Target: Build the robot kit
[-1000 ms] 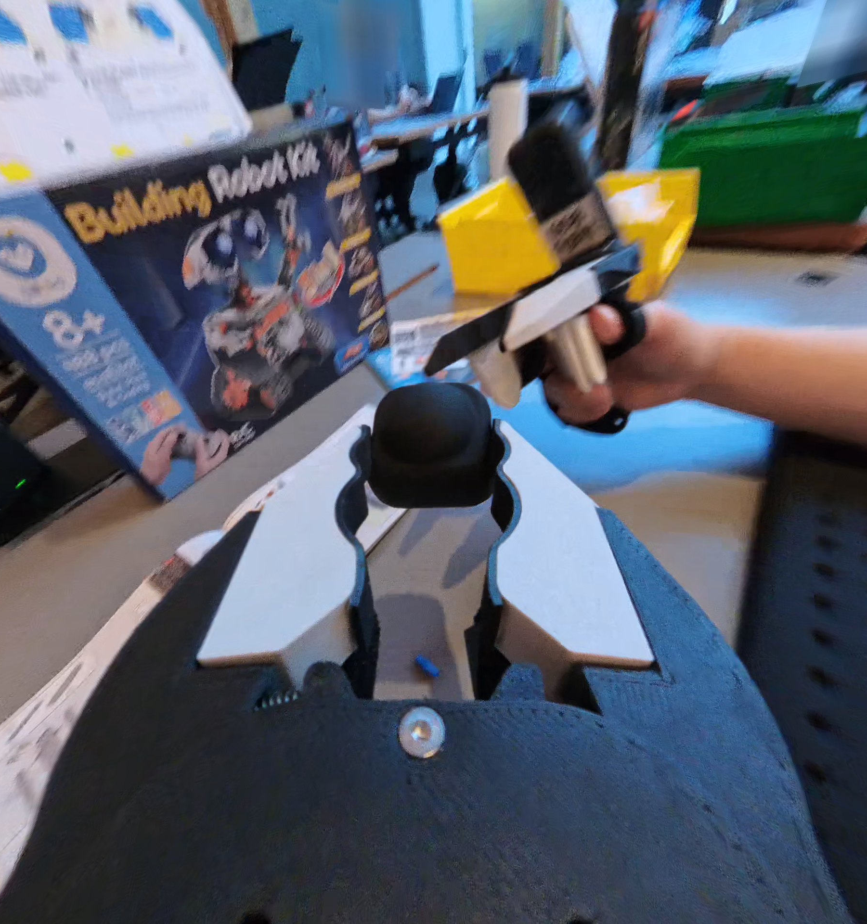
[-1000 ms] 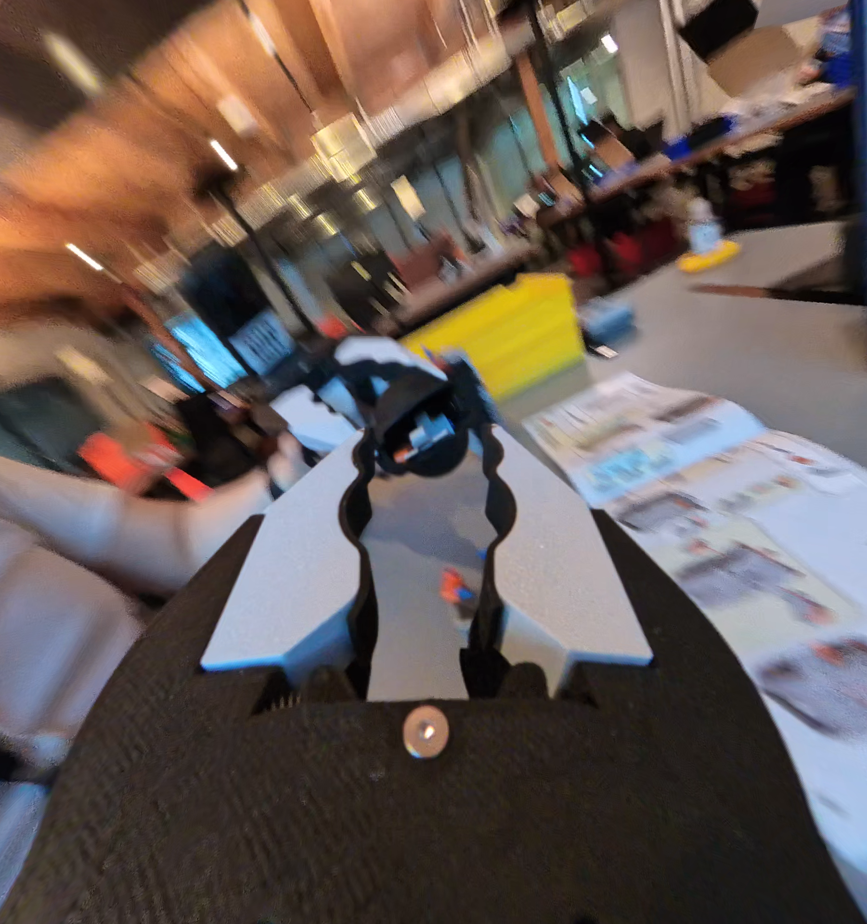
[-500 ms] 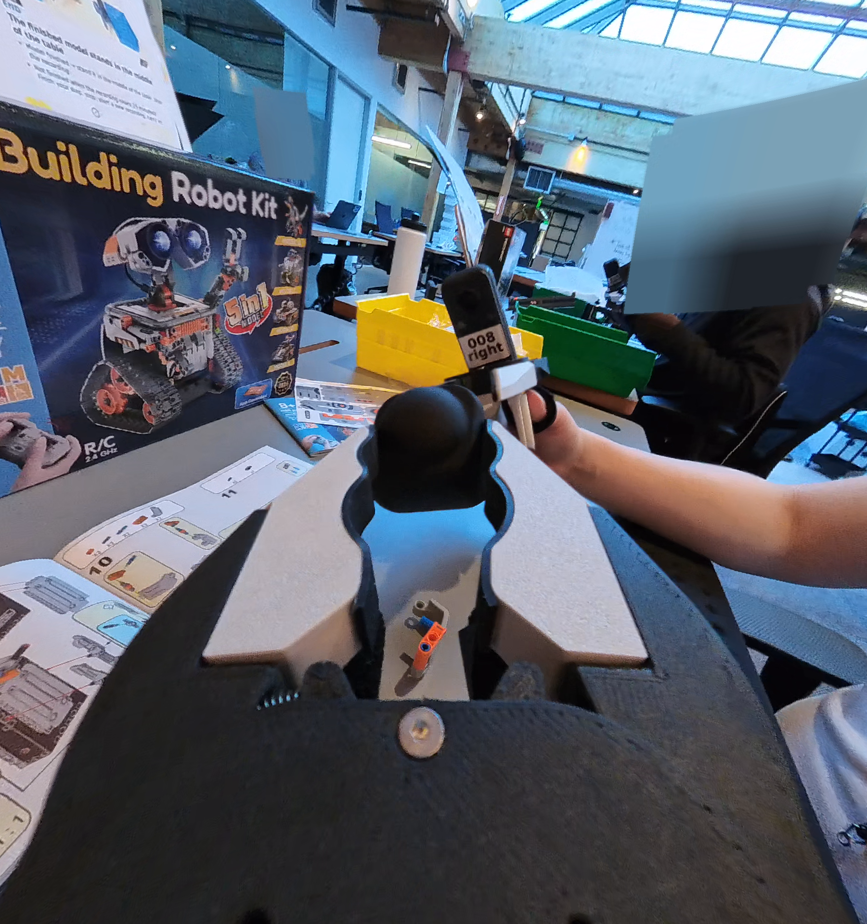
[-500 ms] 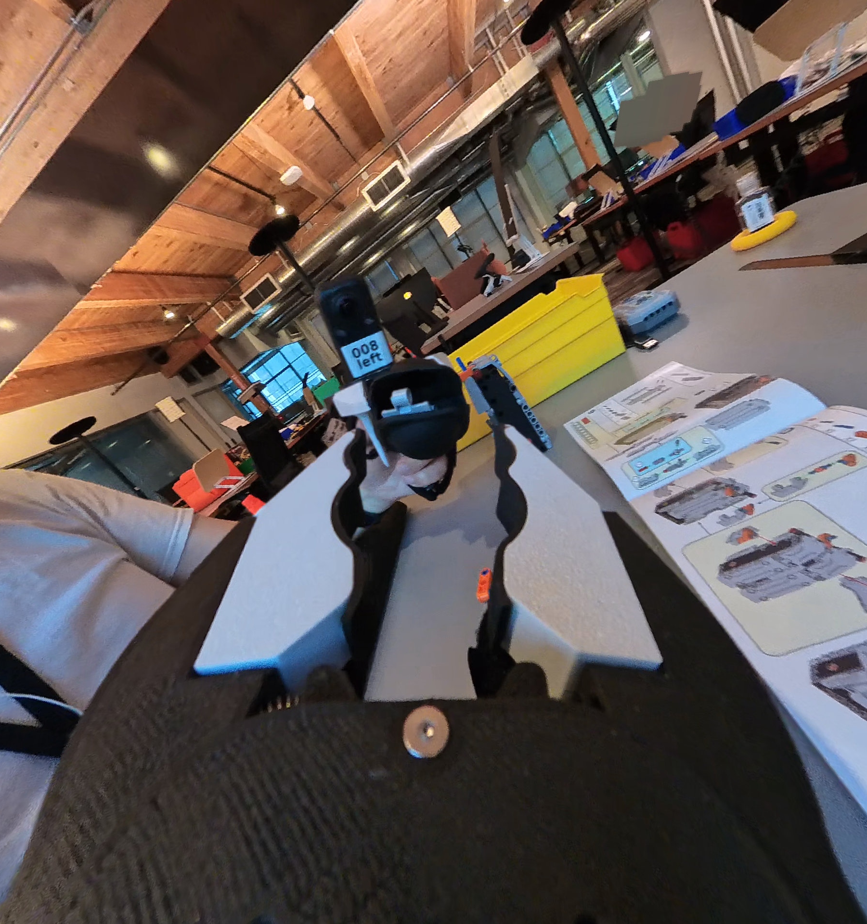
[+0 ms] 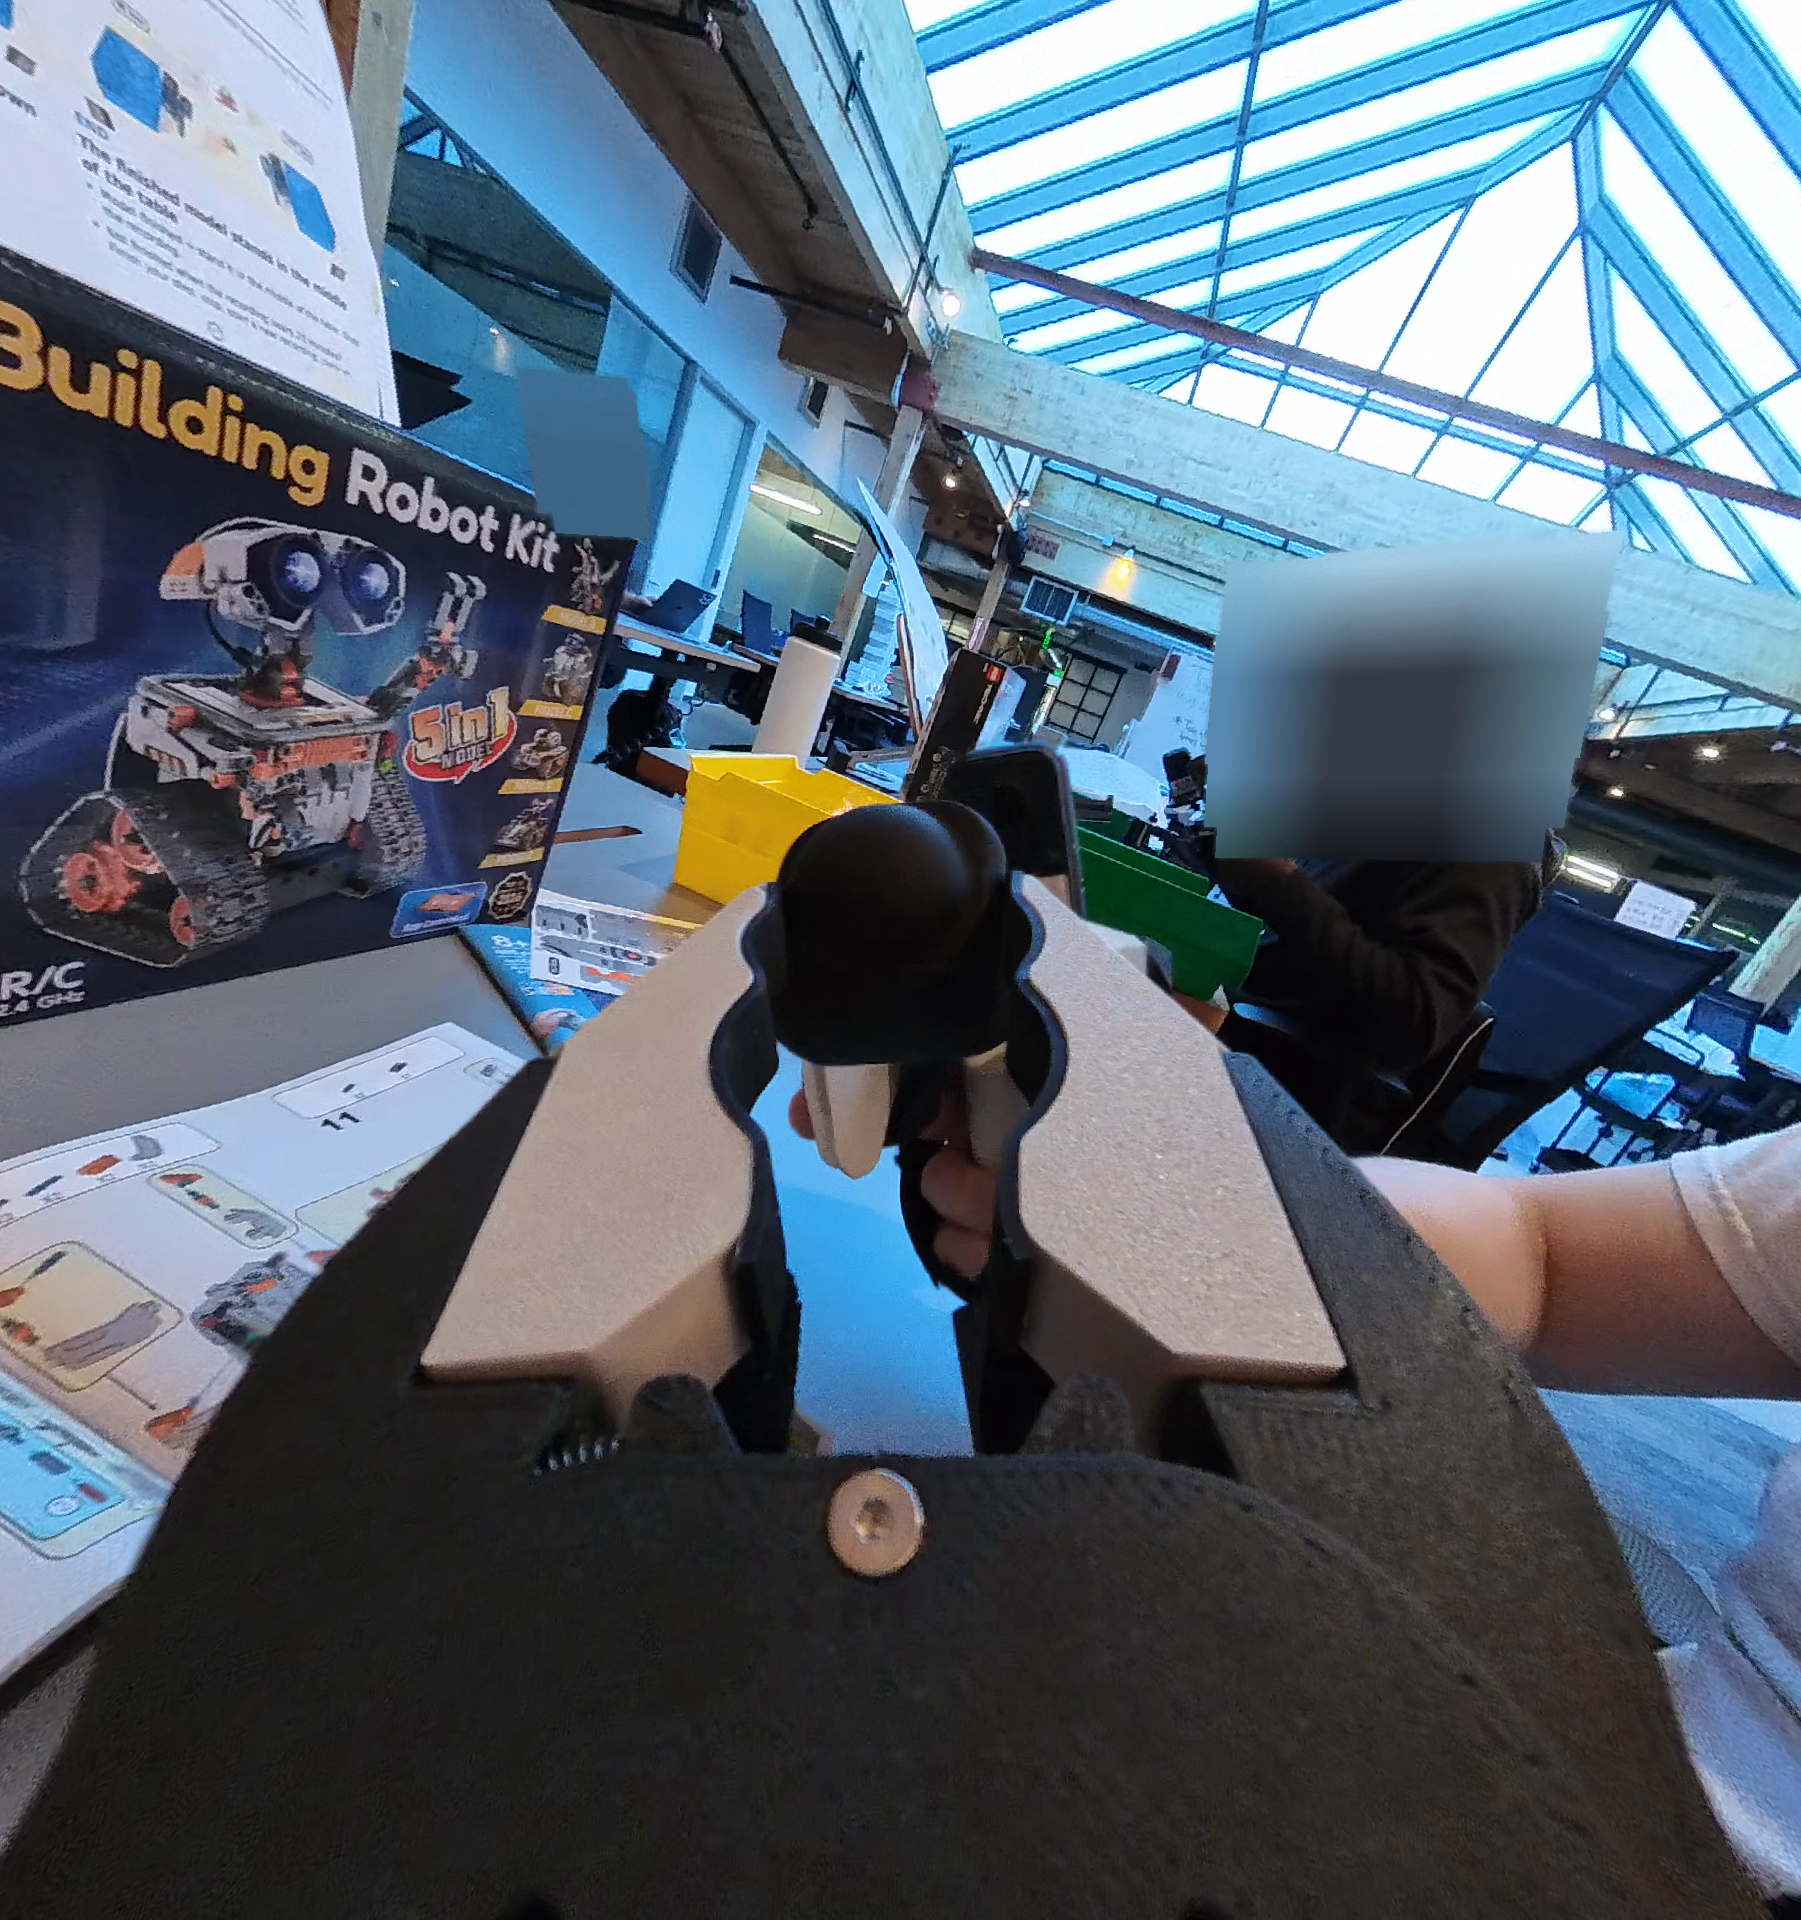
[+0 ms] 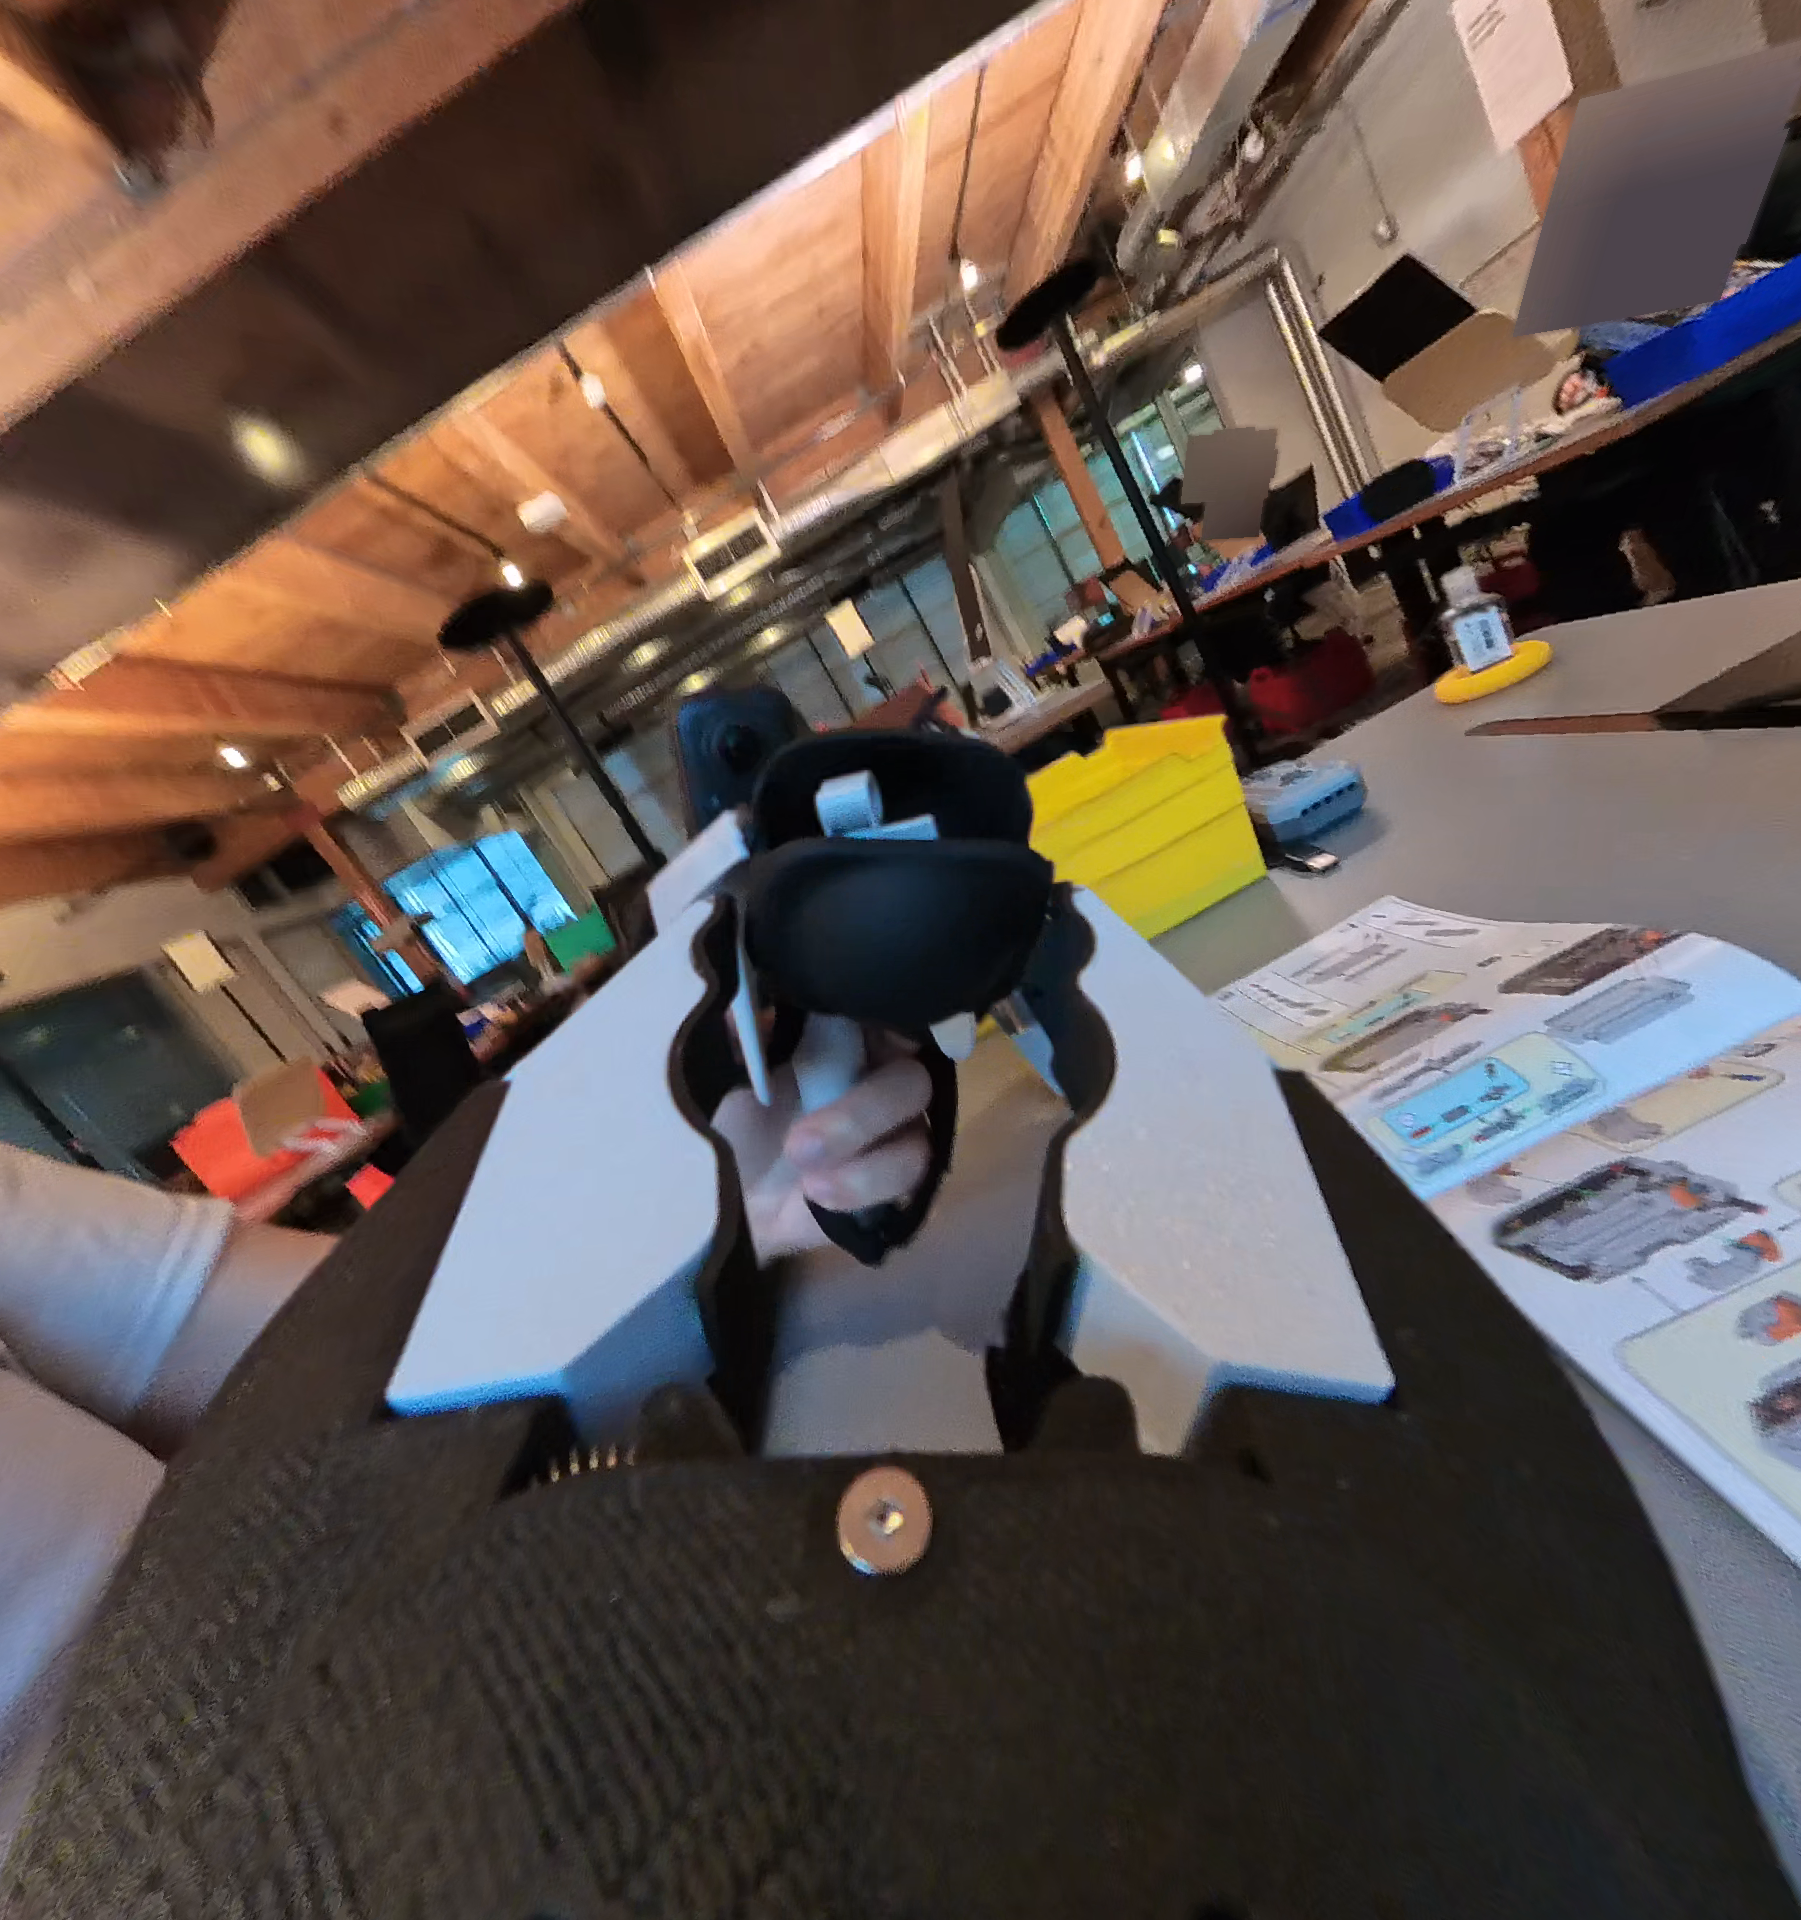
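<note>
My left gripper (image 5: 885, 904) is shut on a smooth black rounded piece (image 5: 880, 935), held up off the grey table. Facing it at close range is my right gripper (image 5: 917, 1112), its pale fingertips just under and behind the piece, with a hand on its handle. In the right wrist view my right gripper (image 6: 891, 914) has its jaws apart, and the black piece (image 6: 885, 935) fills the gap at its tips. I cannot tell if they touch. Behind it are a second black part with light grey bits (image 6: 875, 800) and the left gripper's camera (image 6: 730, 748).
A robot kit box (image 5: 252, 675) stands at the left. An open instruction booklet (image 5: 96, 1299) lies on the table (image 6: 1550, 810). Yellow (image 6: 1156, 831) and green (image 5: 1166, 914) bins stand beyond. A person in dark clothes (image 5: 1374, 987) sits behind. The tips of both grippers are at nearly the same place.
Both grippers have tilted upward and come closer, now tip to tip. The left still holds the black piece, which now sits between the right fingertips. The right jaws are as wide as before.
</note>
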`<action>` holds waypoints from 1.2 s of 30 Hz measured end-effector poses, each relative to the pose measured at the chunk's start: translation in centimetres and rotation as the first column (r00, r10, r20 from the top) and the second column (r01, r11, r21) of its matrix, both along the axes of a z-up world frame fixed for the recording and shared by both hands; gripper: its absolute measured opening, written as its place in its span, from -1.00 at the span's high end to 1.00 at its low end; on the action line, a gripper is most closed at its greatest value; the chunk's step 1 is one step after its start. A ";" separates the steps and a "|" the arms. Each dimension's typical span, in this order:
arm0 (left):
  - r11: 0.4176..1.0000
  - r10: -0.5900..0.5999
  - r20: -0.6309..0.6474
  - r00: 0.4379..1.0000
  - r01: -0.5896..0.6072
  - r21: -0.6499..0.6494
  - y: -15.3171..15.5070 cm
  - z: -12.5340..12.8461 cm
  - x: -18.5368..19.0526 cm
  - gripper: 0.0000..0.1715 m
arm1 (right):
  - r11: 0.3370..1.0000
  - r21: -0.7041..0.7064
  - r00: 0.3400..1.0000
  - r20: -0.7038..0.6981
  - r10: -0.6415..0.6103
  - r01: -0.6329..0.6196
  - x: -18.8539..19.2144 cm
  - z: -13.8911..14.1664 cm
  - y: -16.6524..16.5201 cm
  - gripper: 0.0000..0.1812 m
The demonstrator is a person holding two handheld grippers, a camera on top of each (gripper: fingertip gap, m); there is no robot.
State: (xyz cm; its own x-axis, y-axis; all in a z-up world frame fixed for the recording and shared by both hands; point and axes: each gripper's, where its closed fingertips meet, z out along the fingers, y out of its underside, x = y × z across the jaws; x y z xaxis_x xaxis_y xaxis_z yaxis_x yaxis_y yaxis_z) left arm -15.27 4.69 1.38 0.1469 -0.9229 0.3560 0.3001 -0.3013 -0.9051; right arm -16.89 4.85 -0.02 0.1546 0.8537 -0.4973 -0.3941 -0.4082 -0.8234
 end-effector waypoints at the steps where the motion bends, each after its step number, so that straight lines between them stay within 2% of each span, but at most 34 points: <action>1: 1.000 0.010 0.015 1.000 -0.010 -0.003 0.0 0.1 0.1 0.54 | 1.000 -0.026 0.999 -0.031 0.008 -0.009 0.0 0.1 0.0 0.39; 3: 1.000 0.009 0.035 0.999 -0.008 -0.009 0.0 0.2 0.1 0.53 | 0.999 -0.044 0.999 -0.050 0.007 -0.009 0.1 0.2 -0.1 0.41; 5: 1.000 -0.006 0.025 1.000 0.006 -0.015 0.0 -0.2 0.0 0.53 | 1.000 -0.026 1.000 0.008 0.005 -0.005 0.0 -0.1 -0.1 0.41; 8: 0.997 -0.043 0.044 0.998 0.046 -0.066 0.0 -0.5 -0.5 0.50 | 1.000 -0.010 0.991 0.131 0.001 0.000 0.5 -1.1 -0.1 0.42; 10: 0.998 -0.008 0.032 0.999 0.010 -0.062 0.5 -0.8 -1.4 0.44 | 0.999 0.005 0.969 0.243 -0.037 0.037 1.3 -2.3 0.3 0.42; 12: 0.999 0.043 -0.018 0.999 -0.044 -0.025 0.9 -1.2 -2.3 0.42 | 0.997 0.026 0.914 0.400 -0.075 0.071 2.6 -4.2 0.8 0.42; 14: 0.996 0.083 -0.068 0.994 -0.084 -0.001 1.3 -1.7 -2.9 0.41 | 0.989 0.095 0.790 0.596 -0.146 0.111 4.7 -6.6 1.5 0.42; 17: 0.997 0.063 -0.029 0.998 -0.064 -0.038 1.3 -1.4 -3.0 0.42 | 0.983 0.167 0.511 0.841 -0.180 0.071 8.1 -10.1 1.6 0.42; 19: 0.998 0.026 -0.002 1.000 -0.026 -0.054 0.9 -1.0 -2.8 0.44 | 0.982 0.187 0.330 0.927 -0.177 0.002 9.8 -11.5 1.2 0.41; 21: 0.999 0.024 -0.013 1.000 -0.025 -0.045 0.9 -0.9 -2.8 0.44 | 0.972 0.224 0.146 0.966 -0.211 -0.078 11.1 -12.3 0.9 0.41; 23: 0.999 0.018 -0.021 1.000 -0.019 -0.048 0.9 -1.0 -2.8 0.45 | 0.957 0.239 -0.006 0.970 -0.244 -0.167 11.9 -12.8 0.6 0.43; 25: 0.998 0.009 0.006 1.000 -0.009 -0.069 0.9 -0.8 -3.0 0.46 | 0.924 0.281 -0.128 0.938 -0.321 -0.259 12.5 -13.0 0.8 0.42; 27: 0.995 0.006 0.000 1.000 -0.006 -0.099 1.0 -1.2 -3.0 0.48 | 0.861 0.349 -0.201 0.874 -0.441 -0.371 12.5 -12.6 1.2 0.42; 29: 0.991 0.015 -0.076 0.997 -0.025 -0.129 1.6 -2.6 -2.6 0.48 | 0.763 0.417 -0.242 0.777 -0.581 -0.493 12.2 -12.0 1.5 0.41; 30: 0.988 0.025 -0.140 0.990 -0.046 -0.146 2.1 -3.8 -2.3 0.47 | 0.699 0.450 -0.235 0.722 -0.651 -0.556 11.8 -11.6 1.5 0.41; 33: 0.990 0.009 -0.278 0.960 -0.048 -0.132 2.4 -6.0 -1.3 0.41 | 0.540 0.502 -0.174 0.603 -0.778 -0.676 10.5 -11.2 0.9 0.41; 36: 0.993 -0.068 -0.295 0.953 0.035 -0.116 2.3 -6.2 -0.1 0.41 | 0.418 0.550 -0.084 0.531 -0.843 -0.723 9.1 -10.9 0.2 0.40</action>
